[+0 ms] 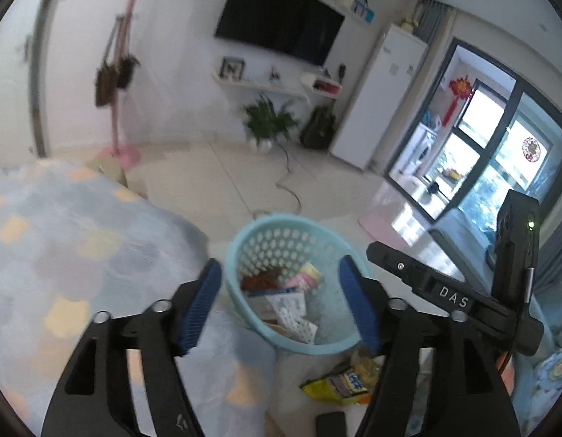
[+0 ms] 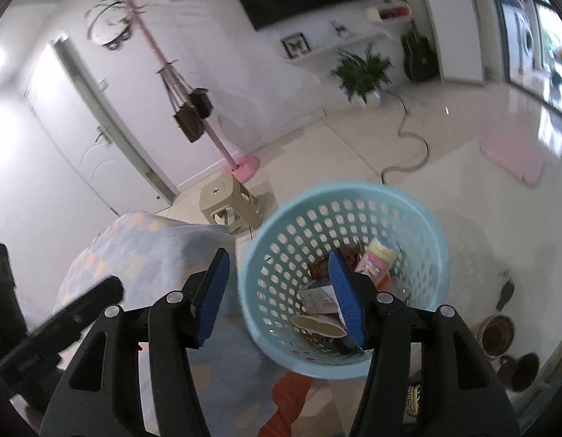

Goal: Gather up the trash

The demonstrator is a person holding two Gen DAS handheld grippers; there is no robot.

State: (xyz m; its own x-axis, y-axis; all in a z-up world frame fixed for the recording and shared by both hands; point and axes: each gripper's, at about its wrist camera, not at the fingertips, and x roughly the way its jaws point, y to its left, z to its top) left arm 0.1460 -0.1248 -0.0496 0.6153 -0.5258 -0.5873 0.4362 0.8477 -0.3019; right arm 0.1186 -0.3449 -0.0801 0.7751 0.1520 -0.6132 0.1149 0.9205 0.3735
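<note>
A light blue perforated basket (image 1: 281,240) stands on the floor beside a bed and holds several wrappers, papers and a paper cup (image 2: 317,326). It also shows in the right wrist view (image 2: 419,225). My left gripper (image 1: 286,304) is open and empty, held above the basket's near side. My right gripper (image 2: 281,296) is open and empty, its right finger over the basket's inside and its left finger outside the rim. A yellow snack wrapper (image 1: 335,386) lies on the floor in front of the basket, below my left gripper. The right gripper's body (image 1: 463,291) shows at the right of the left wrist view.
A bed with a pale patterned cover (image 1: 62,240) lies to the left. A beige stool (image 2: 230,200), a pink coat stand (image 2: 241,164), a potted plant (image 1: 268,122), a floor cable (image 2: 408,145) and a pink mat (image 2: 514,156) are on the tiled floor. Baskets and dark items (image 2: 499,335) sit at right.
</note>
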